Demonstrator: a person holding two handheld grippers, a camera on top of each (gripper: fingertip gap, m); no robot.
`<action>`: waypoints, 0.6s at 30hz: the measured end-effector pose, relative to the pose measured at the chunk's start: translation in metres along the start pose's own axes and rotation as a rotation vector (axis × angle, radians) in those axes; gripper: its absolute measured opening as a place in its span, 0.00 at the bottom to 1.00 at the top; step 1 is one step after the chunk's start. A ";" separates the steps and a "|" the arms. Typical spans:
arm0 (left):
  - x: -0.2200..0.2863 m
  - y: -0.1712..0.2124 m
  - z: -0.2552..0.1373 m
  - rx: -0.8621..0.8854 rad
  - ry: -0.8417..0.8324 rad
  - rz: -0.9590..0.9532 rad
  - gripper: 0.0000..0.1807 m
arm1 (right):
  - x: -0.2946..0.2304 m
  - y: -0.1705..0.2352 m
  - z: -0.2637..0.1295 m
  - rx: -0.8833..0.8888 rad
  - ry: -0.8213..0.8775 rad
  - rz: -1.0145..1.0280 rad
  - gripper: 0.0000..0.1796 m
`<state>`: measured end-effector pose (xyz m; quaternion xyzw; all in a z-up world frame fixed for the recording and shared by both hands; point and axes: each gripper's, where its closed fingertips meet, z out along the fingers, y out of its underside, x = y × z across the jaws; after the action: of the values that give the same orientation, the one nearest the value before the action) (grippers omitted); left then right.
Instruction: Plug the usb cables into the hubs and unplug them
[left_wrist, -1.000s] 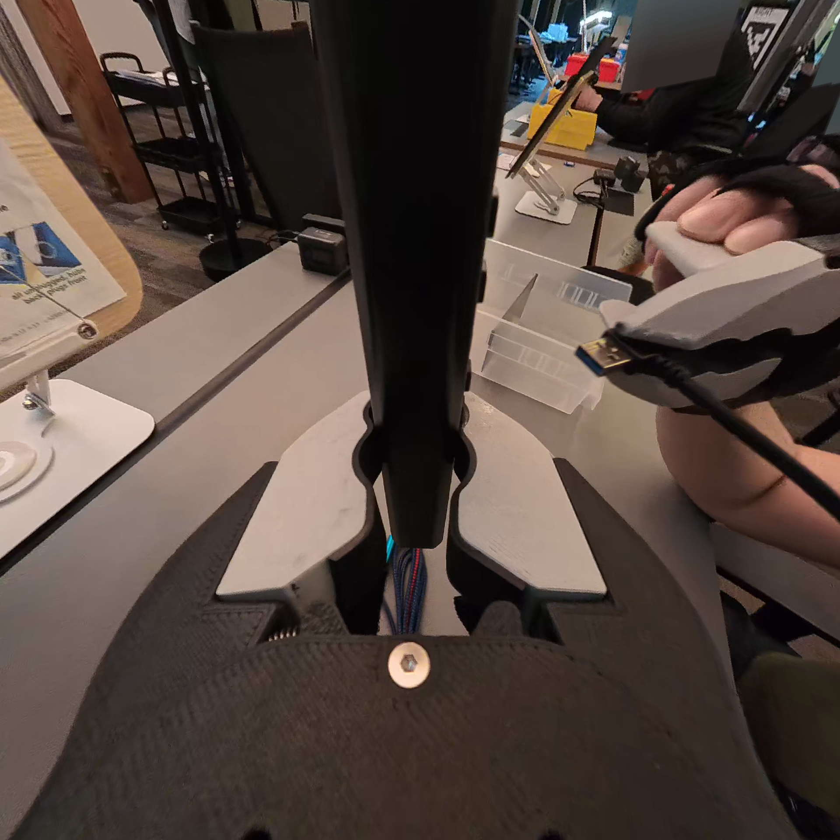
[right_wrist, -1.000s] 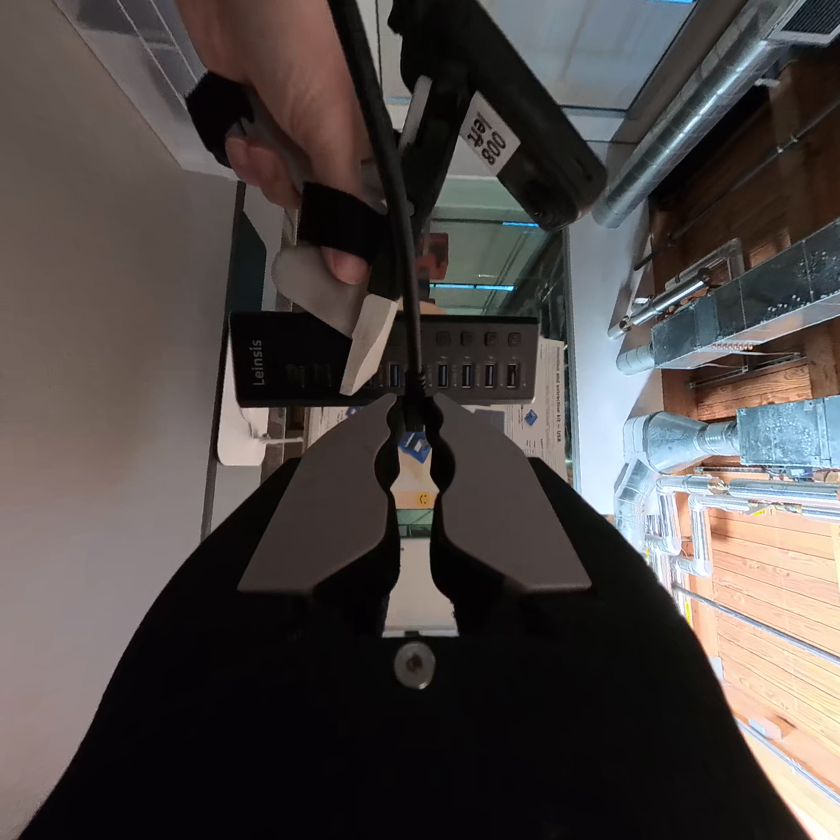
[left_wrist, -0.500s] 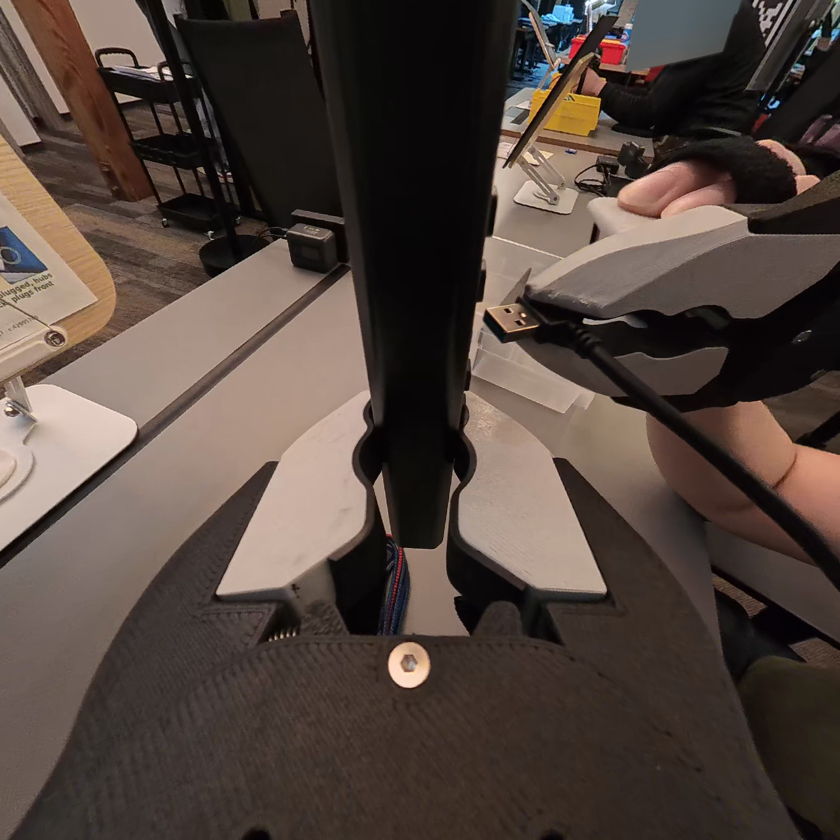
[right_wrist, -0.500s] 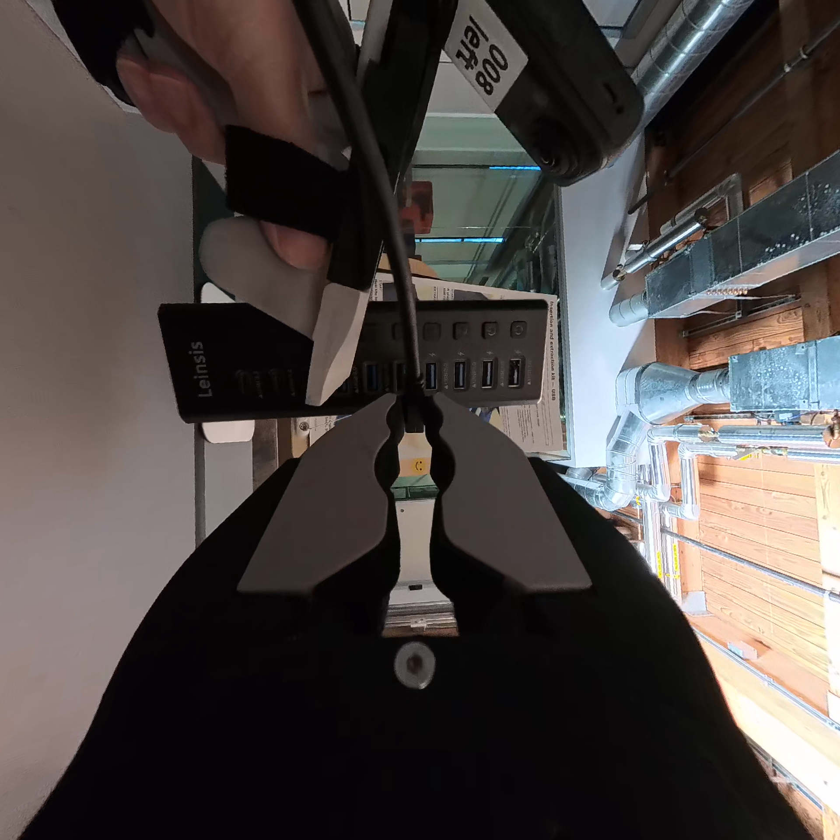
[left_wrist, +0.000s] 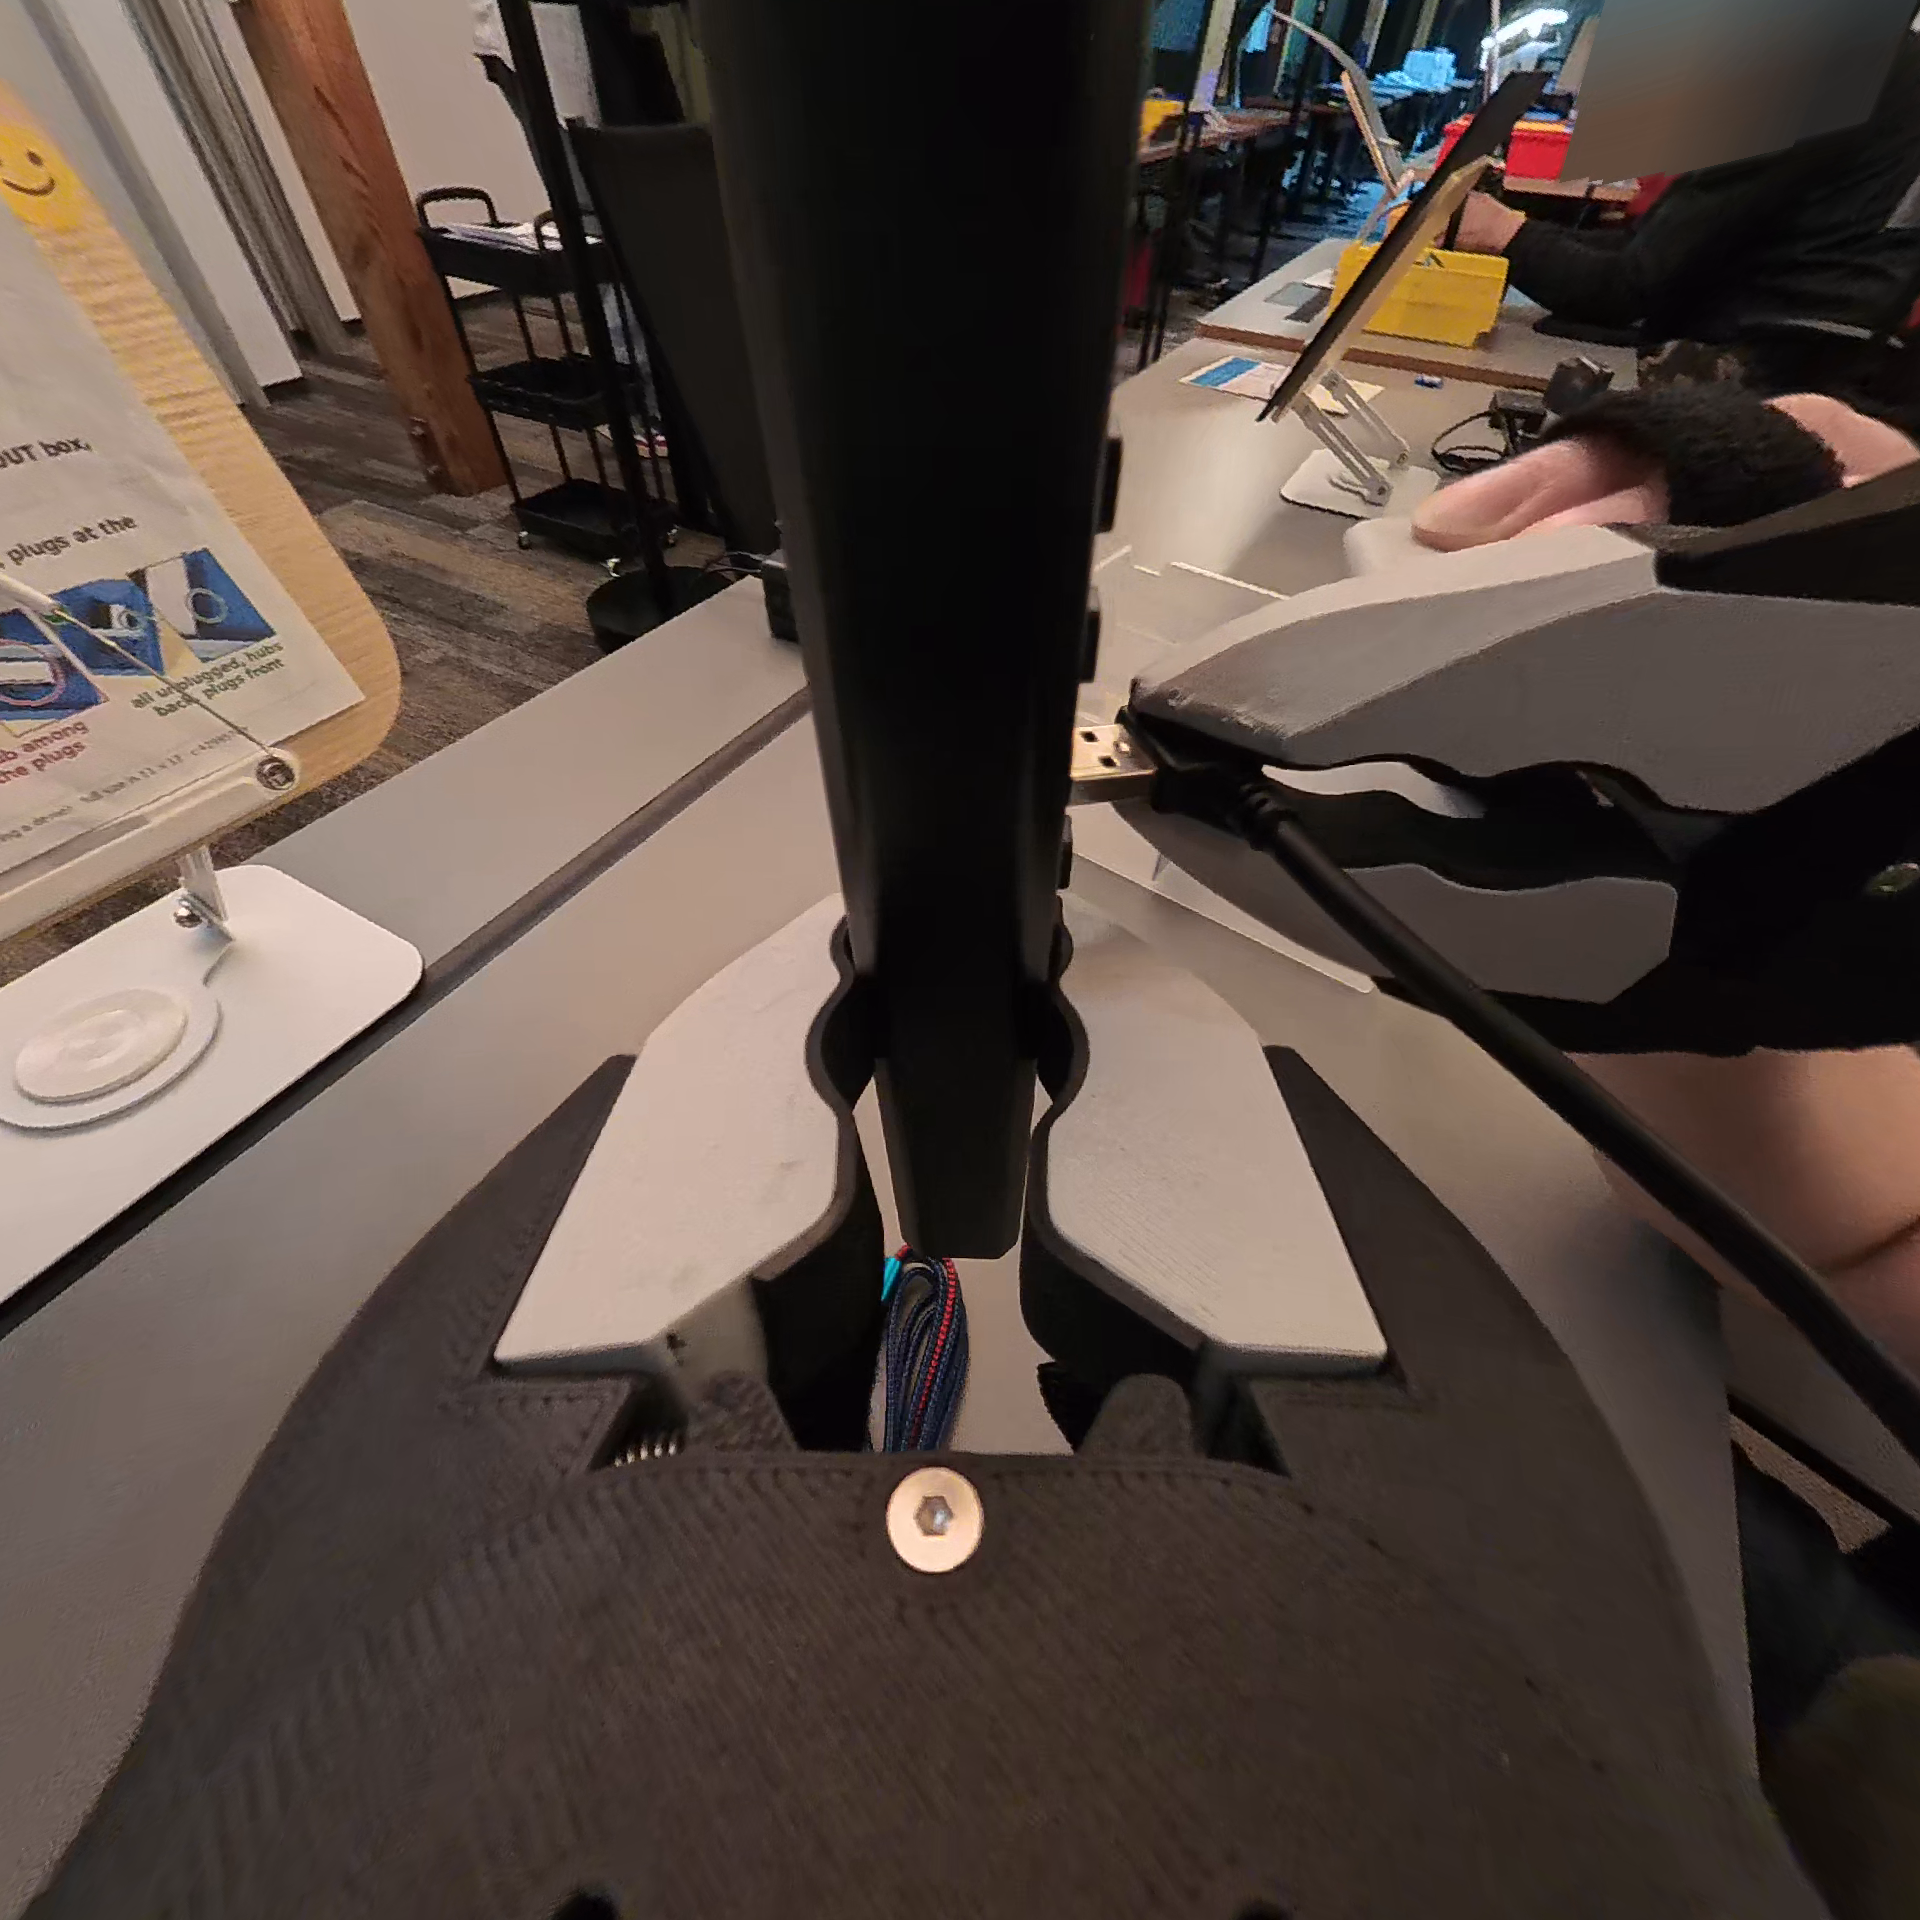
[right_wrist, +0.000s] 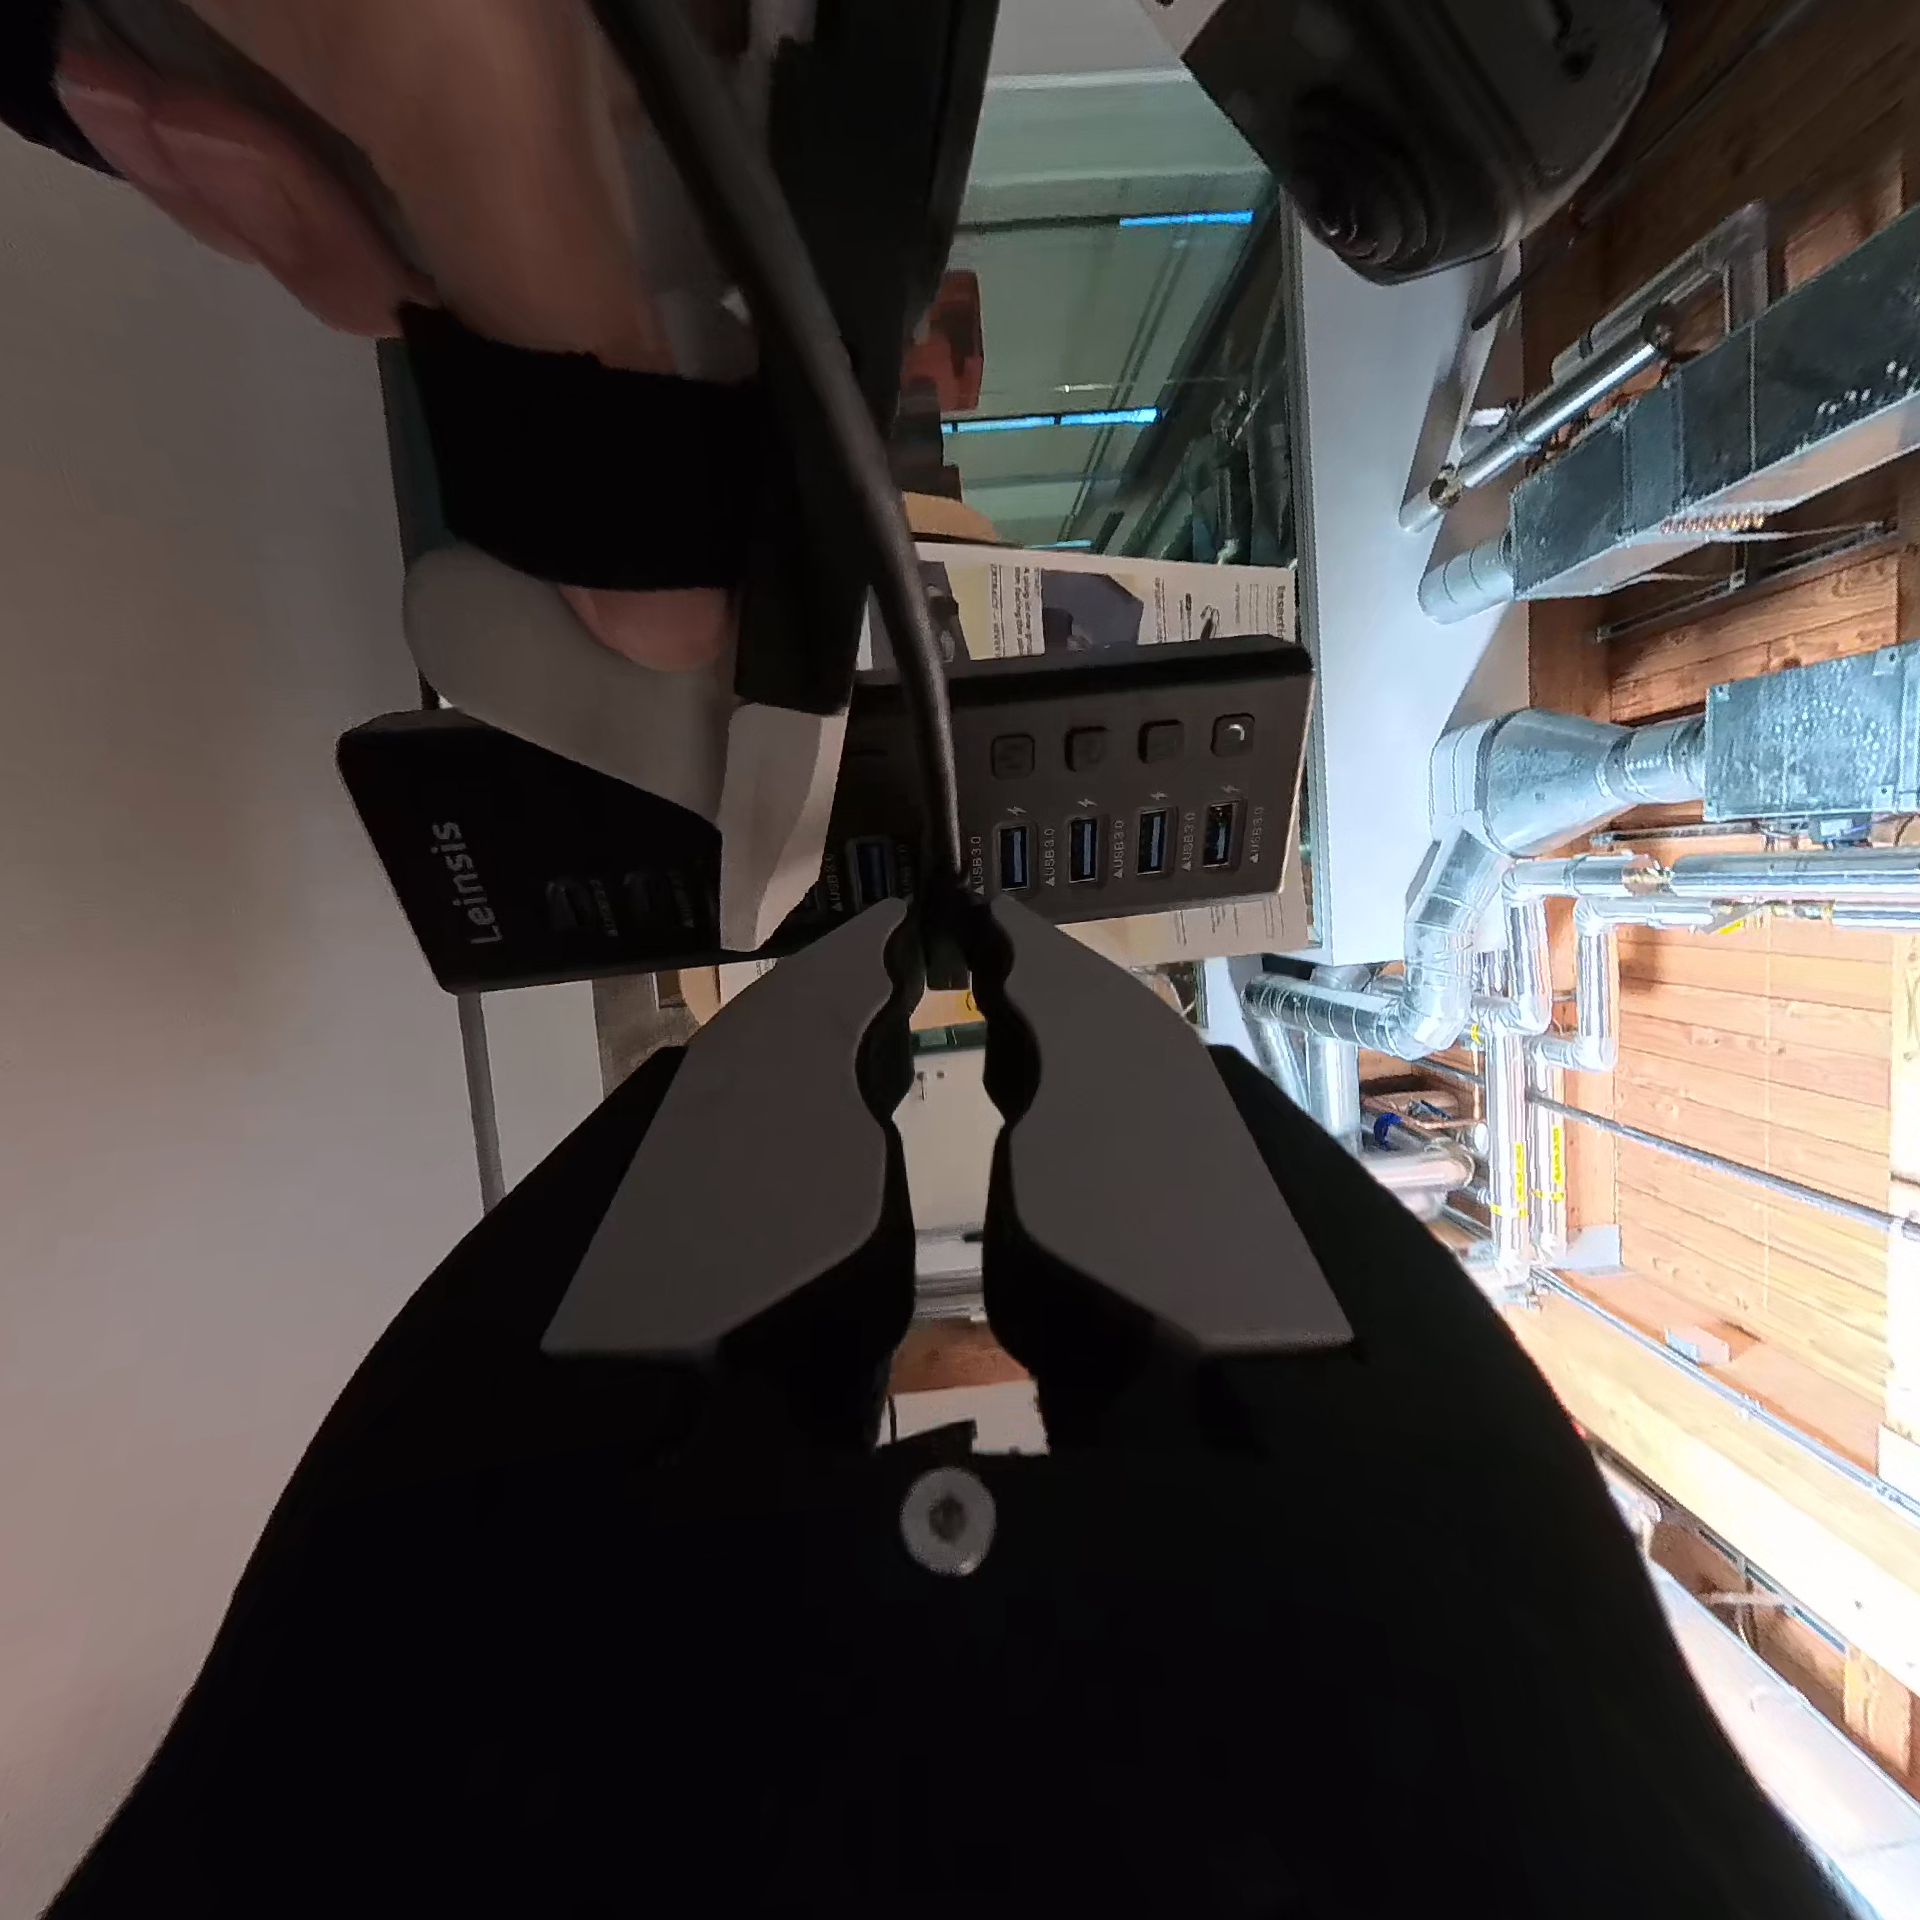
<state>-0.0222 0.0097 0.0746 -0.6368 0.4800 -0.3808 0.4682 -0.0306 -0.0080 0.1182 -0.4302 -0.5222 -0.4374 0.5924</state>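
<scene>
USB hub: upright above the counter, clamped in left gripper jaws, ports presented. Plug: pinched in right gripper jaws, just beside the ports, for insertion.

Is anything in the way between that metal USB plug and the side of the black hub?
No. In the left wrist view only a bare sliver of air separates the USB plug from the black hub.

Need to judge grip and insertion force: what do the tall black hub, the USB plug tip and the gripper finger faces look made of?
Tall black hub: looks like matte plastic or coated metal, with a soft, even sheen. USB plug tip: bare shiny metal shell on a black moulded plastic body. Left gripper finger faces: grey plastic, seemingly 3D-printed, showing fine layer lines.
</scene>
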 end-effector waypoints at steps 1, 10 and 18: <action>-0.001 0.000 0.000 0.002 -0.011 -0.002 0.15 | 0.000 0.000 0.001 -0.013 0.000 0.000 0.05; -0.013 0.002 0.003 0.001 -0.143 0.059 0.15 | -0.005 0.005 0.007 -0.079 -0.009 0.003 0.05; -0.015 0.001 0.004 0.017 -0.164 0.070 0.15 | -0.006 0.008 0.010 -0.108 -0.001 -0.011 0.05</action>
<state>-0.0222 0.0252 0.0717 -0.6445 0.4588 -0.3151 0.5243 -0.0253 0.0040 0.1126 -0.4591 -0.5002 -0.4680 0.5657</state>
